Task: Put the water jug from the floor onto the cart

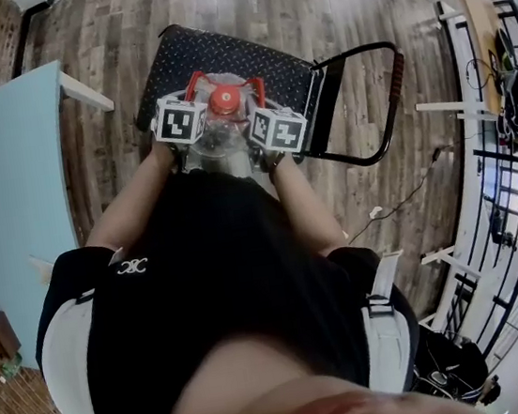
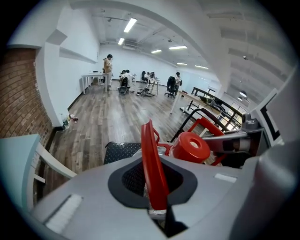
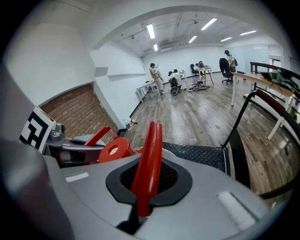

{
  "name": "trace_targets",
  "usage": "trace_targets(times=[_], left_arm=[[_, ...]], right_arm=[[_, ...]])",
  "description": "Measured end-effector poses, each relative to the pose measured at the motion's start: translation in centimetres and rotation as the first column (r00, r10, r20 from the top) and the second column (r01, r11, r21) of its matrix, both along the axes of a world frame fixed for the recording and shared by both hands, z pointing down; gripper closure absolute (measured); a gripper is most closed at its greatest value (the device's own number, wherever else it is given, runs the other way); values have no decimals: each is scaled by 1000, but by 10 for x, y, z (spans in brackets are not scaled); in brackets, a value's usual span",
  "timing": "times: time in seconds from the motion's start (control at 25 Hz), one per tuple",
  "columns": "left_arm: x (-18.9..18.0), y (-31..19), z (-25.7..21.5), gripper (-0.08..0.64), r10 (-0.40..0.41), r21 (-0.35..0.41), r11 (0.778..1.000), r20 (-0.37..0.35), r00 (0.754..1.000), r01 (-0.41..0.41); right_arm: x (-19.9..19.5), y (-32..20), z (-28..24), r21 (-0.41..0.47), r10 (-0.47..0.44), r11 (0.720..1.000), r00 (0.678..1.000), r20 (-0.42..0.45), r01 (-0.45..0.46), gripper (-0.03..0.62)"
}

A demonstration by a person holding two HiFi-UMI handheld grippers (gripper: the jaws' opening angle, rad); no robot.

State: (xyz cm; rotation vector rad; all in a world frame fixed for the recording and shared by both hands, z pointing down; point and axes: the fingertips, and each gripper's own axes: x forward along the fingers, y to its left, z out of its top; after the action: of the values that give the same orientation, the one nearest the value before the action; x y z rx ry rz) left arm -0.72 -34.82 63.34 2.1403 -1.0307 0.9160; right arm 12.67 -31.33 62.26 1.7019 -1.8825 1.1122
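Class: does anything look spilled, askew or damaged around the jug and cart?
Nothing stands out: the water jug is upright, red cap on, over the cart; left gripper and right gripper clamp its red handles.

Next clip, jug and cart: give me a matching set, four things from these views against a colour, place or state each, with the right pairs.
Things:
1. water jug cap
2. cart deck
3. table
4. left gripper

Descriptions:
A. light blue, at the head view's left edge
B. shut on a red jug handle
C. red and round
D. black tread plate

Pairs: 1-C, 2-D, 3-A, 4-B
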Motion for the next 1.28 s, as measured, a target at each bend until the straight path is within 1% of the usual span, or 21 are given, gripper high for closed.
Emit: trace_targets(times=[0.16, 0.28, 0.36, 0.48, 0.56, 0.68, 0.88, 1.0, 1.12, 1.28], left_arm=[[6, -22, 11, 528, 43, -66, 997, 1, 999, -43], [3, -36, 21, 528, 39, -125, 991, -23, 999, -41], [0, -40, 32, 528, 26, -181, 983, -55, 998, -35], [-3, -42, 56, 529, -9, -269, 963, -103, 995, -19], [-3, -39, 70, 531, -29, -312, 950, -111, 993, -7], [-5, -37, 87, 529, -40, -343, 939, -89, 995, 7], [-1, -46, 115, 523, -11, -355, 935, -30, 999, 0], [2, -44, 134, 522, -11, -387, 922, -4, 1000, 8], [7, -42, 151, 522, -11, -421, 907, 1, 1000, 10], [9, -42, 174, 522, -10, -448, 894, 20, 1000, 18]], right_arm=[[4, -26, 7, -36, 14, 999, 1000, -6, -14, 574], [0, -41, 15, -49, 11, 999, 1000, -11, -11, 574], [-4, -48, 26, -55, 4, 998, 1000, -13, -5, 574], [-8, -56, 47, -74, -12, 997, 1000, -21, 10, 574], [-9, -58, 61, -95, -30, 995, 999, -24, 28, 575], [-10, -62, 76, -121, -63, 991, 998, -27, 59, 575], [-3, -73, 102, -192, -85, 979, 995, -50, 74, 575], [1, -72, 123, -245, -99, 966, 994, -39, 87, 575], [8, -70, 141, -293, -110, 951, 993, -28, 97, 575], [8, -70, 165, -325, -136, 937, 991, -10, 126, 571]])
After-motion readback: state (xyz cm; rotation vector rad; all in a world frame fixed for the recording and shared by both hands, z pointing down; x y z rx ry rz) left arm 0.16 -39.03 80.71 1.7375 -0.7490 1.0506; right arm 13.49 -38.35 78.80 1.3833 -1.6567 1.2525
